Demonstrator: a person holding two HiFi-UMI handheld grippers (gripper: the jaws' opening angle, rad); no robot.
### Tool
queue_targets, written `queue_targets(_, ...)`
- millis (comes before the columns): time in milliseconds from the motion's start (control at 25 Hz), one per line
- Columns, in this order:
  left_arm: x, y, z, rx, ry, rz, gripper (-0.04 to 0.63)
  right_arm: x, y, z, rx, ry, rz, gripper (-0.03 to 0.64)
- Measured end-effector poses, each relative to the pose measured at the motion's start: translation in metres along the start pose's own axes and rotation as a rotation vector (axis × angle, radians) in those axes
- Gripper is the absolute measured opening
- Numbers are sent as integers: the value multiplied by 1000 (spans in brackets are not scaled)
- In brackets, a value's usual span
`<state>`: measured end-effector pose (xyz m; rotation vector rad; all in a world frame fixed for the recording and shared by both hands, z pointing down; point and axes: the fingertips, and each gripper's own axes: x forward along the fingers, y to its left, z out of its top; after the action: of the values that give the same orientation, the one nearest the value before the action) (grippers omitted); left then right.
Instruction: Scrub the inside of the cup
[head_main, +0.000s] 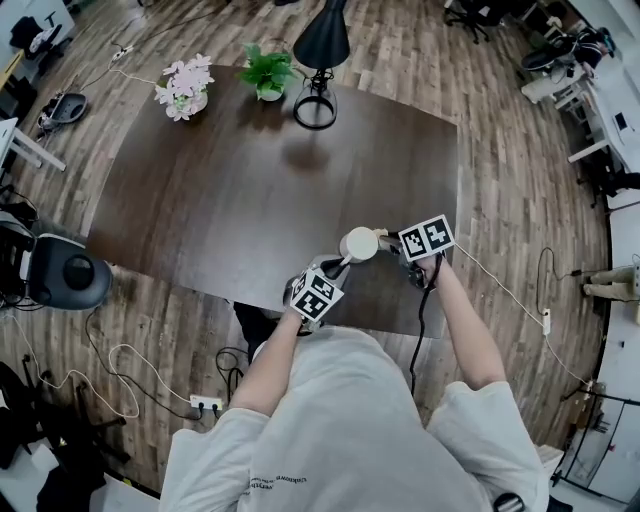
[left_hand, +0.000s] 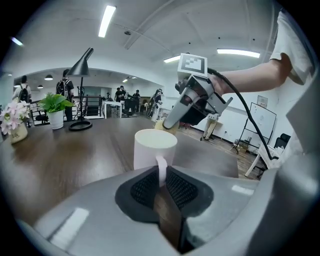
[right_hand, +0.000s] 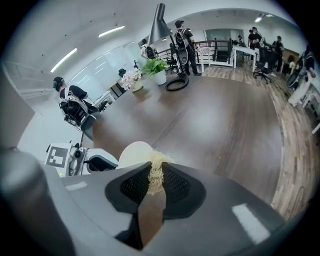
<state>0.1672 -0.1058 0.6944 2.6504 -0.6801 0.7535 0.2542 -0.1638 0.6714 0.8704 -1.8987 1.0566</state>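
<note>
A white cup (head_main: 358, 243) hangs above the near edge of the dark wooden table (head_main: 250, 190). My left gripper (left_hand: 161, 176) is shut on the cup's handle (left_hand: 161, 169), and the cup (left_hand: 154, 148) stands upright beyond the jaws. My right gripper (right_hand: 156, 176) is shut on a yellowish fibrous scrubber (right_hand: 156, 172). The scrubber's tip (left_hand: 161, 125) sits at the cup's far rim, and the cup's mouth (right_hand: 134, 154) shows just past it. In the head view the right gripper (head_main: 392, 243) is right beside the cup, and the left gripper (head_main: 335, 270) is below it.
At the table's far side stand a black desk lamp (head_main: 320, 60), a green potted plant (head_main: 266, 72) and a pot of pink flowers (head_main: 184, 88). A black chair (head_main: 65, 275) is left of the table. Cables and a power strip (head_main: 205, 402) lie on the wooden floor.
</note>
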Motion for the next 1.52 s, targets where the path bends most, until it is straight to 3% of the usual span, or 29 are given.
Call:
queue_targets(520, 8, 15, 4, -13, 28, 70, 44, 8, 29, -38, 51, -80, 93, 89)
queue_targets(720, 14, 34, 10, -11, 52, 113, 44, 1, 45, -38, 66, -204, 119, 89)
queue_targets(880, 18, 41, 22, -47, 24, 140, 44, -10, 45, -41, 76, -366, 28, 91)
queue_targets(1080, 13, 34, 28, -78, -18, 172, 73, -30, 44, -39, -68, -585, -192, 91)
queue_targets(1280, -22, 31, 12, -188, -86, 251, 76, -27, 54, -51, -47, -687, -275, 89)
queue_targets(1400, -49, 24, 10, -266, -144, 311, 0, -32, 57, -60, -8, -718, -303, 89)
queue_targets(1520, -68, 1, 6, -324, -193, 340, 0, -41, 62, -75, 0, -739, -324, 89)
